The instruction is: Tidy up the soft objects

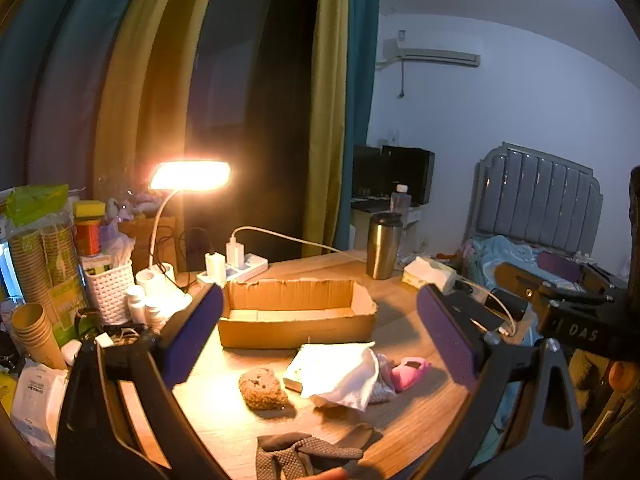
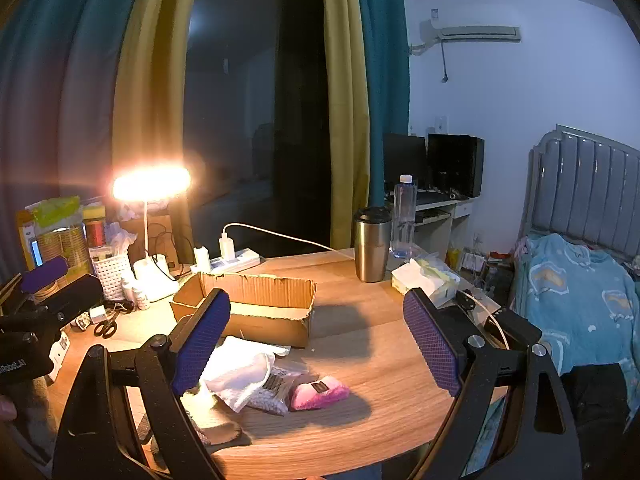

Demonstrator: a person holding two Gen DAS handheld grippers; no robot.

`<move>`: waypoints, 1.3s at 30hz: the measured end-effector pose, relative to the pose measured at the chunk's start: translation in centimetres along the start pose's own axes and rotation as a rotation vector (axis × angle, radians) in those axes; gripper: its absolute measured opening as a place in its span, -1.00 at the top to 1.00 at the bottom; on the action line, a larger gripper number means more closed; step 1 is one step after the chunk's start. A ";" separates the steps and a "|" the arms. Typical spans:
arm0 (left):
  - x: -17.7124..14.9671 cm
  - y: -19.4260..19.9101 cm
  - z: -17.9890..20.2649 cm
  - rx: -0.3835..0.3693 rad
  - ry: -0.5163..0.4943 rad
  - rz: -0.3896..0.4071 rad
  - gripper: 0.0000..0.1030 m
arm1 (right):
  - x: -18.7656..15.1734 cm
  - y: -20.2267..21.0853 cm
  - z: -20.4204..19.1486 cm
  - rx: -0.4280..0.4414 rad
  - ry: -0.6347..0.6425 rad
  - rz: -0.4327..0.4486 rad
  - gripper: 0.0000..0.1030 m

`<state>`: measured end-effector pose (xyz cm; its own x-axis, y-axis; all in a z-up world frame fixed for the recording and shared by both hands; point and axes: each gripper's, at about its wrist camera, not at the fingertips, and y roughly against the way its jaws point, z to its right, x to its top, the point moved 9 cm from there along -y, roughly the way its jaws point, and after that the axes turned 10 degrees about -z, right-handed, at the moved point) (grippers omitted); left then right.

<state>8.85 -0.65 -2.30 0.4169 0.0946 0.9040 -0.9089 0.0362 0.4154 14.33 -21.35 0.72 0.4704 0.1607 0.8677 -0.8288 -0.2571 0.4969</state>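
Home bedroom: bed (image 2: 580, 292) with padded headboard (image 2: 584, 188), curtains (image 2: 344, 100), wall air conditioner (image 2: 476, 34), cluttered desk (image 2: 360, 360).

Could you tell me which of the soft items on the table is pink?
The pink plush, rightmost of the pile, beside the white cloth; the brown plush and grey gloves are darker.

Open cardboard box (image 1: 298, 314) at centre of the surface (image 2: 380, 340), top unobstructed. Directly in front of it: white cloth (image 1: 344, 372), pink plush (image 1: 410, 372), brown plush (image 1: 264, 388) and grey gloves (image 1: 296, 456). Bare wood lies right of the box (image 2: 360, 320). Left edge crowded by lamp (image 1: 190, 176), white basket (image 1: 110, 292) and paper cups (image 1: 34, 332); power strip (image 1: 236, 270) behind; steel tumbler (image 1: 384, 246) and tissue pack (image 1: 428, 274) at rear right.
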 end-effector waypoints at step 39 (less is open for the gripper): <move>0.0 0.2 -0.3 0.007 0.014 0.008 -0.91 | 0.4 0.6 -0.9 0.018 0.010 0.001 -0.76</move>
<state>8.67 -0.34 -2.29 0.4096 0.1083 0.9058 -0.9121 0.0284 0.4090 13.68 -20.58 1.35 0.4665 0.1703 0.8680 -0.8234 -0.2747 0.4965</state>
